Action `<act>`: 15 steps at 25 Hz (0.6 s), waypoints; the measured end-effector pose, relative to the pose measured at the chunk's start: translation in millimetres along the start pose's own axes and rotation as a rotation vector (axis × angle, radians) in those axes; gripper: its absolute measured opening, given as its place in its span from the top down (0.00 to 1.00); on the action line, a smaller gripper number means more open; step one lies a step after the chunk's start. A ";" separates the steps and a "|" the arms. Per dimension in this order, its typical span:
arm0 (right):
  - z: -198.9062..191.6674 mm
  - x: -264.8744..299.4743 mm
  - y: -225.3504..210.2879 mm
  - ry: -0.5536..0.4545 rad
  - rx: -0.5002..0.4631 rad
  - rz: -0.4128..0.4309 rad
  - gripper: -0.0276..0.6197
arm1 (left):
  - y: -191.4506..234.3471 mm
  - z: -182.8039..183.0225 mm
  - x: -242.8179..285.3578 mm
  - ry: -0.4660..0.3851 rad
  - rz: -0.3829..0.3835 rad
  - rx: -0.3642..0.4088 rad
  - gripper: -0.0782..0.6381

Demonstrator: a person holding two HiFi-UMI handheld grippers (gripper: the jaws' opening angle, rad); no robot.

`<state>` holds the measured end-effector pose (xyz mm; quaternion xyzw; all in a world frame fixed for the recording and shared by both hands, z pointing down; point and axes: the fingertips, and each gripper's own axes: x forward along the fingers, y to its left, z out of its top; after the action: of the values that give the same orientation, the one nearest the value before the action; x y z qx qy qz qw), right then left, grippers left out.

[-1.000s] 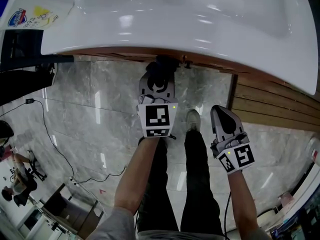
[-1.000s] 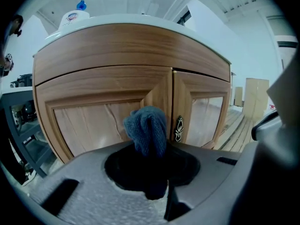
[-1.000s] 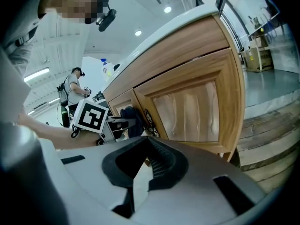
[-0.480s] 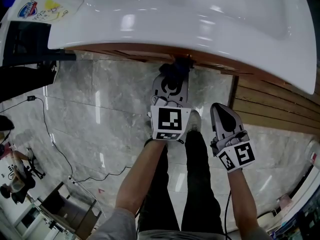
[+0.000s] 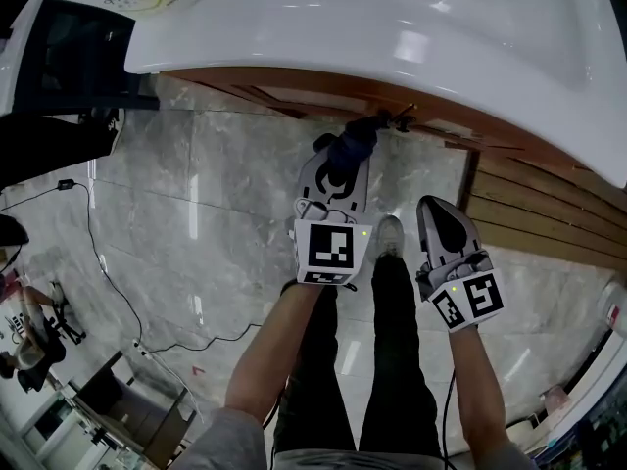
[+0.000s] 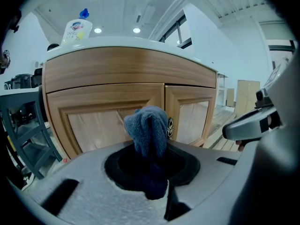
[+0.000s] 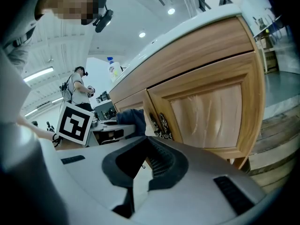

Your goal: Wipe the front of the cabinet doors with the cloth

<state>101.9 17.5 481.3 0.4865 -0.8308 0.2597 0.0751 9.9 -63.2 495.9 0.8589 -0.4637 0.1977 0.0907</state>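
My left gripper (image 5: 343, 163) is shut on a dark blue cloth (image 5: 359, 143), bunched up between its jaws. In the left gripper view the cloth (image 6: 149, 128) stands just in front of the seam between the two wooden cabinet doors (image 6: 105, 118), partly hiding the dark ornate handles (image 6: 170, 128). Whether it touches the wood, I cannot tell. My right gripper (image 5: 438, 215) hangs lower and to the right, shut with nothing in it. In the right gripper view, the right door (image 7: 211, 109) fills the middle, with the handles (image 7: 160, 123) and the cloth (image 7: 131, 118) to its left.
A white basin top (image 5: 392, 37) overhangs the cabinet, with a cleaner bottle (image 6: 78, 28) on its left end. A dark metal cart (image 6: 21, 125) stands left of the cabinet. A cable (image 5: 98, 262) lies on the marble floor, and wooden planks (image 5: 549, 213) lie to the right.
The left gripper has carried the cloth to the right along the cabinet front, up to the handles. The right gripper has stayed where it was.
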 end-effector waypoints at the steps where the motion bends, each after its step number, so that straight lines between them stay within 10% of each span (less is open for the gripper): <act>1: -0.6 3.0 4.2 0.000 -0.001 0.002 0.94 | 5.5 -3.5 -3.4 0.001 0.002 0.002 0.79; 15: -15.7 35.3 63.2 -0.015 -0.009 -0.006 0.94 | 62.1 -40.8 -44.8 0.011 0.018 -0.017 0.79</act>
<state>28.1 23.0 485.4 0.4905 -0.8311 0.2520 0.0715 -74.2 -49.6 512.1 0.8528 -0.4725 0.1995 0.0988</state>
